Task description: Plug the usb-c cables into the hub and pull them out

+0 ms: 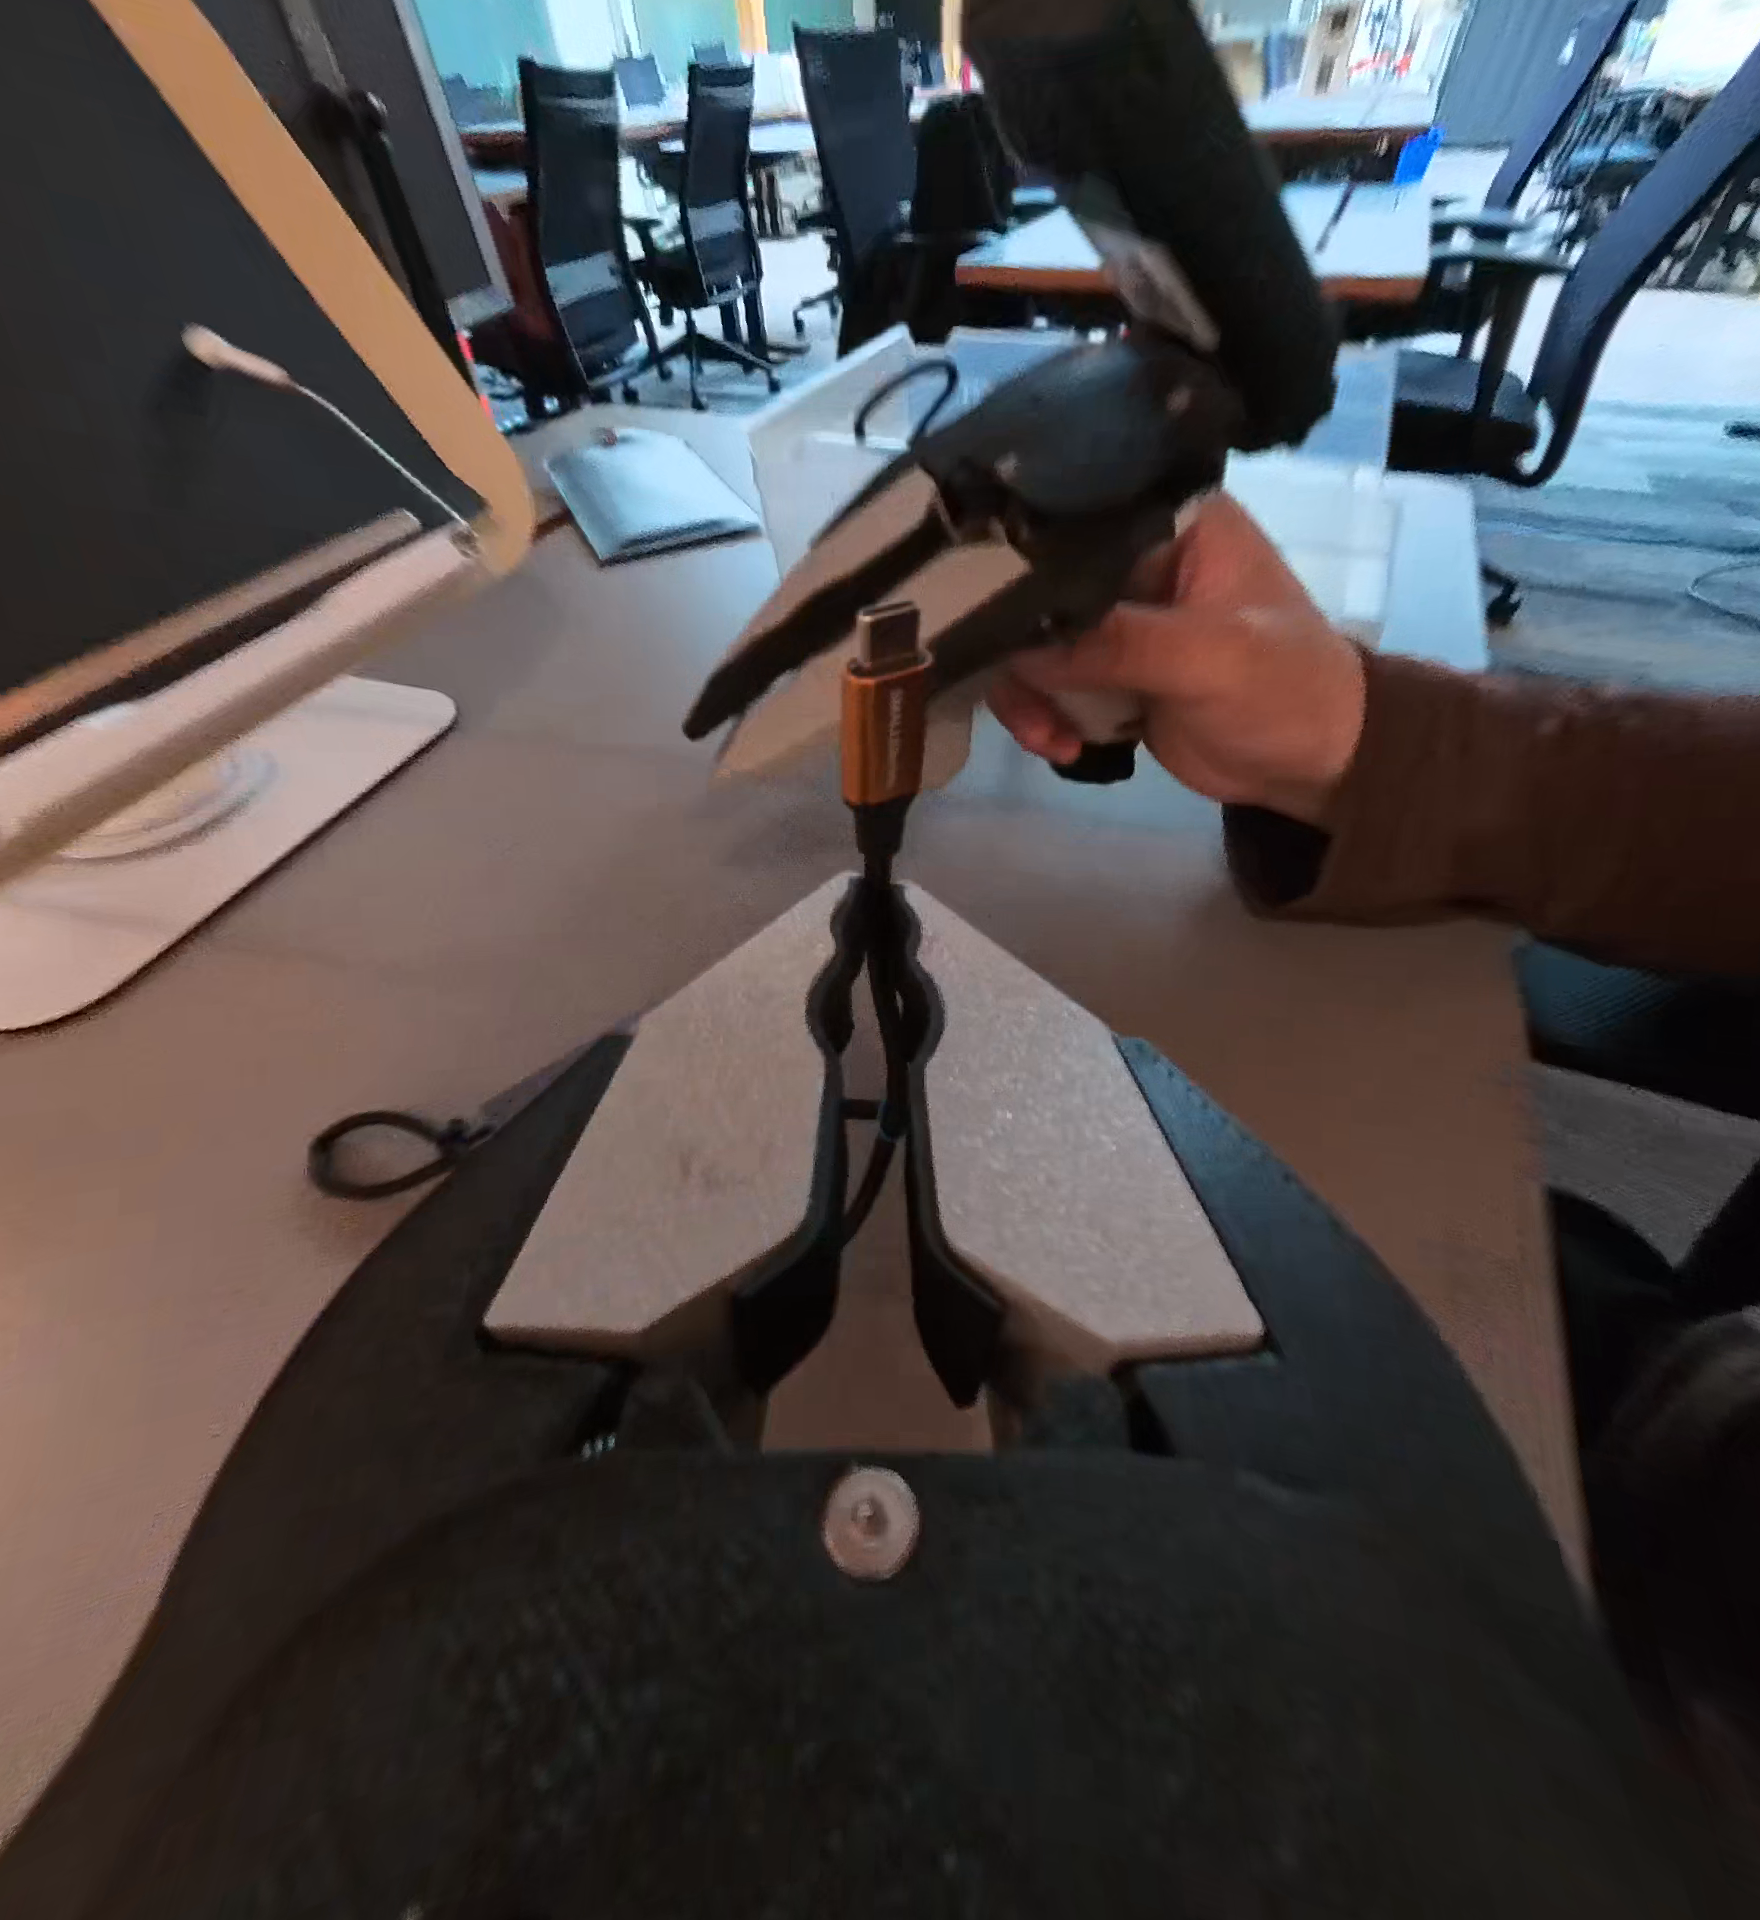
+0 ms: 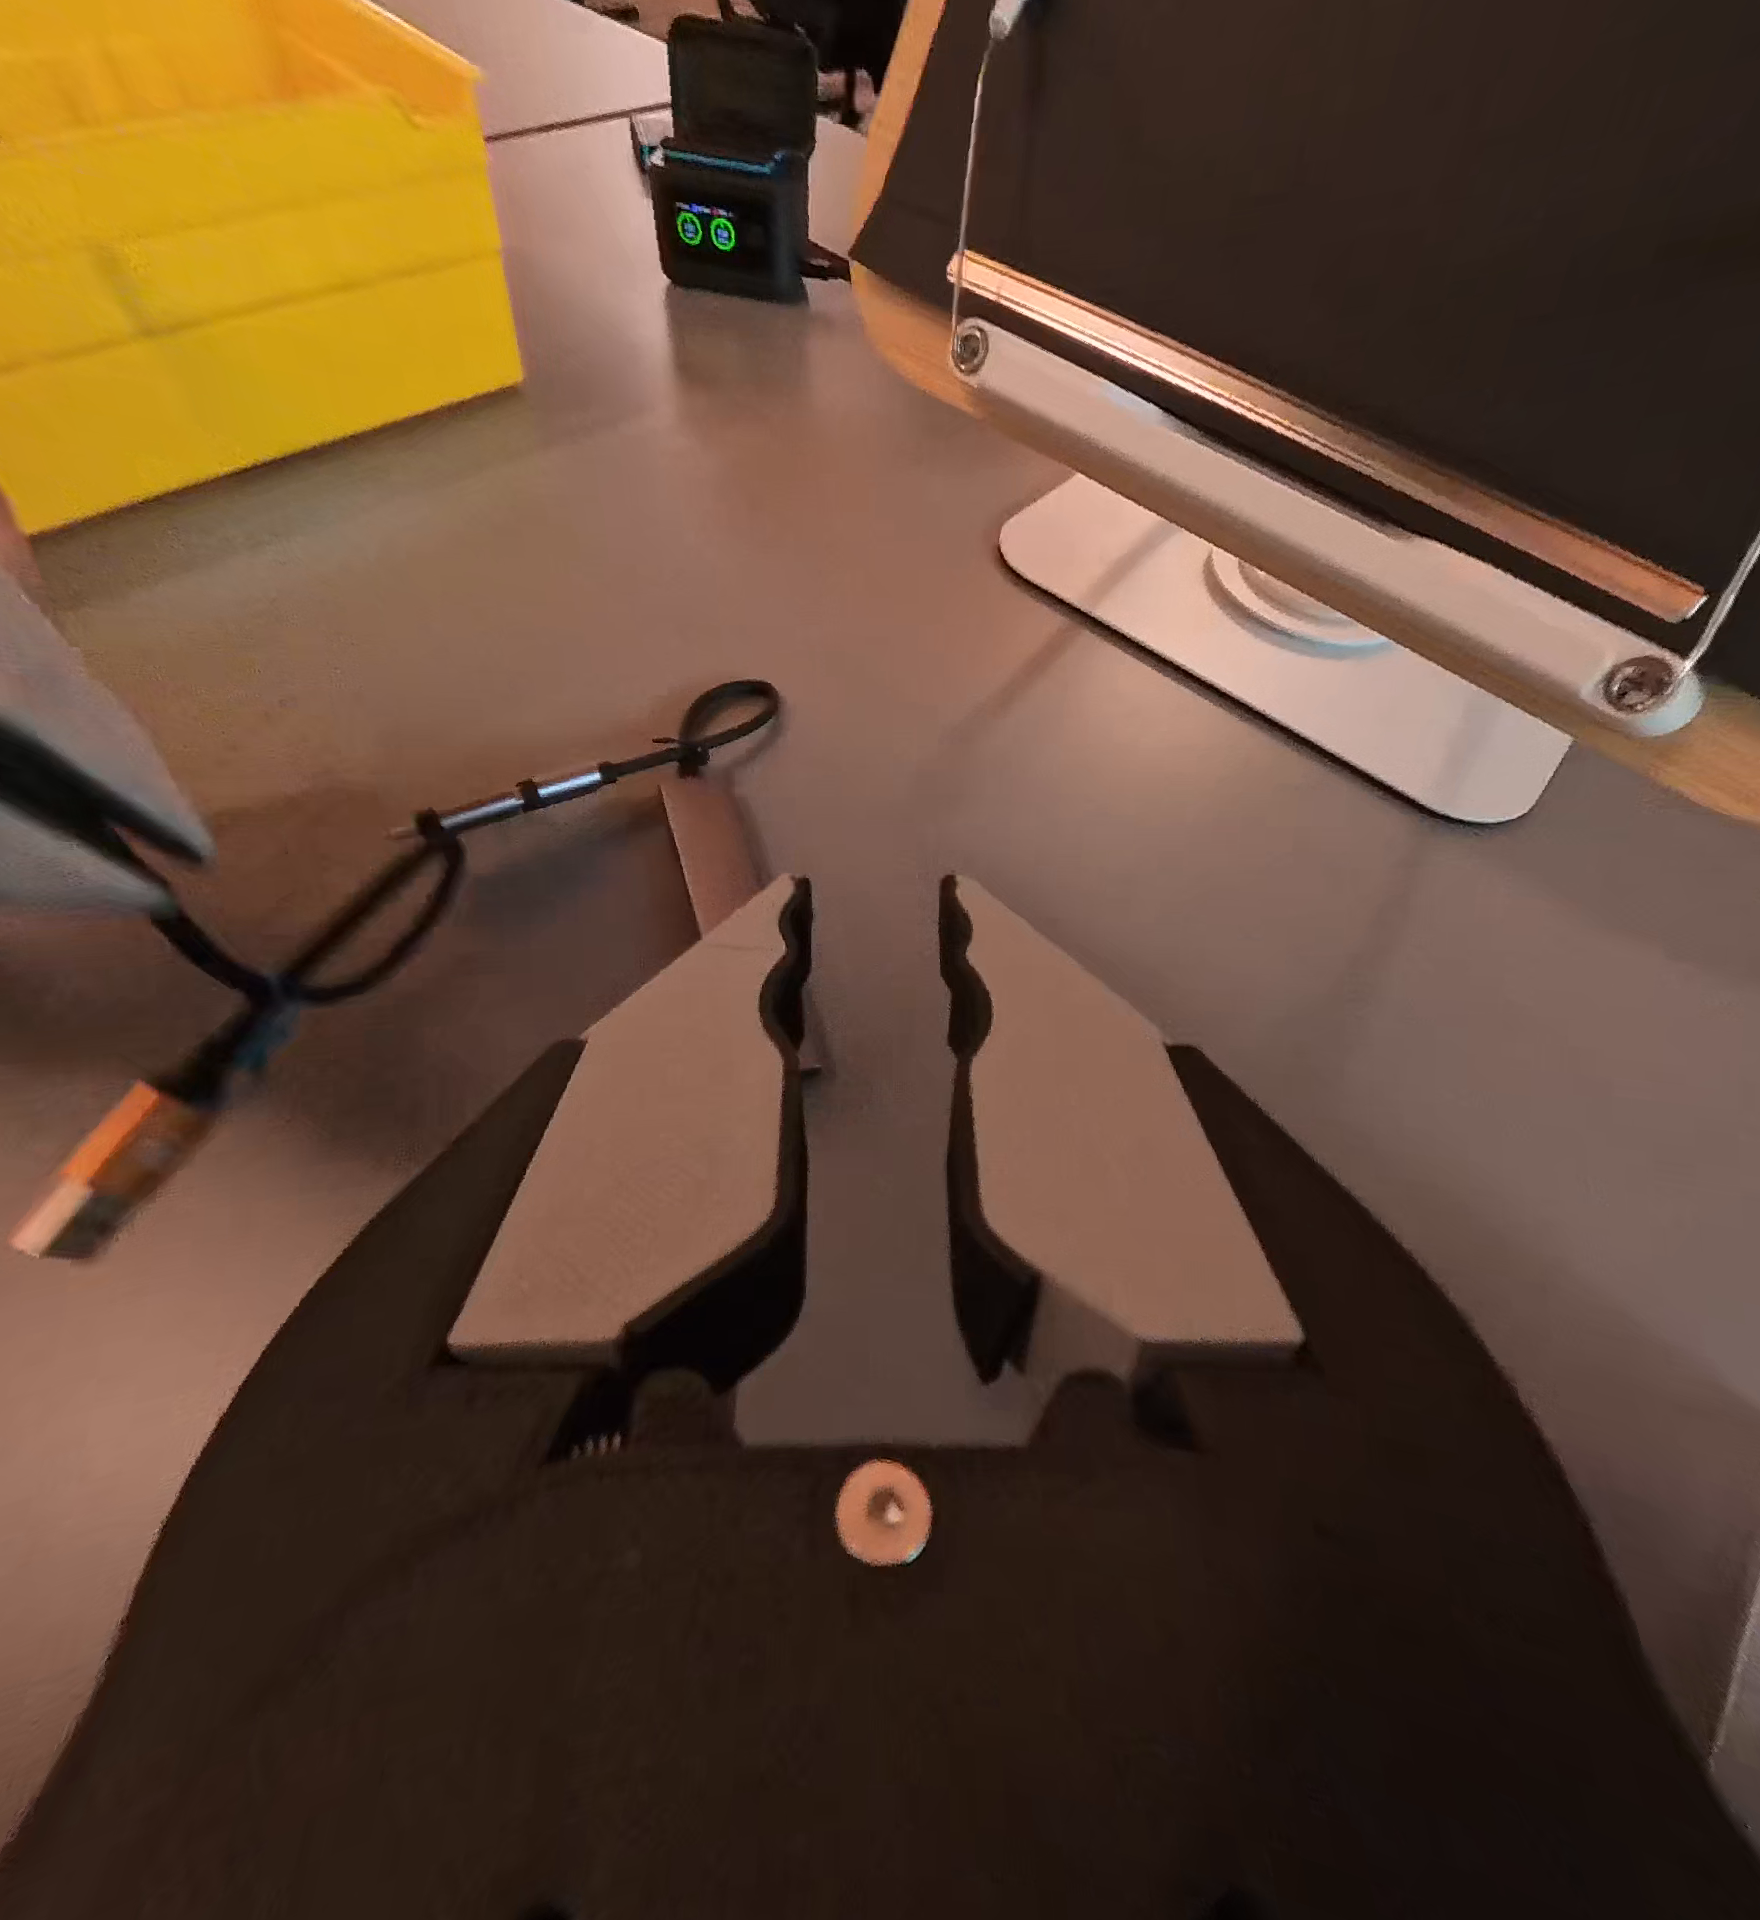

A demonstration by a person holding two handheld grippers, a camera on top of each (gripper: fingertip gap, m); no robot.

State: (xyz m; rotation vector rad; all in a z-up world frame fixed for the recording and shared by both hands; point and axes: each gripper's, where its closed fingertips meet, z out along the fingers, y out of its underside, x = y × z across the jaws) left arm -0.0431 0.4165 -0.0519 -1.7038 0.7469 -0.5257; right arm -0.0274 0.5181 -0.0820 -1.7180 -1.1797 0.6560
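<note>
Left tongs [image 1: 876,894] clamped on black usb-c cable [image 1: 881,997], orange plug [image 1: 886,717] upright above table [image 1: 543,831]. Right tongs [image 2: 871,904] open, holding nothing, over table beside monitor stand [image 2: 1271,665]. Second cable [image 2: 564,795] lies on table. Yellow bin [image 2: 211,260] behind. Hub: cannot tell.

Glossy orange metal sleeve on the plug [image 1: 886,734], braided cable [image 1: 876,977]; matt brown table [image 2: 564,582], brushed-metal stand base [image 2: 1271,665].
</note>
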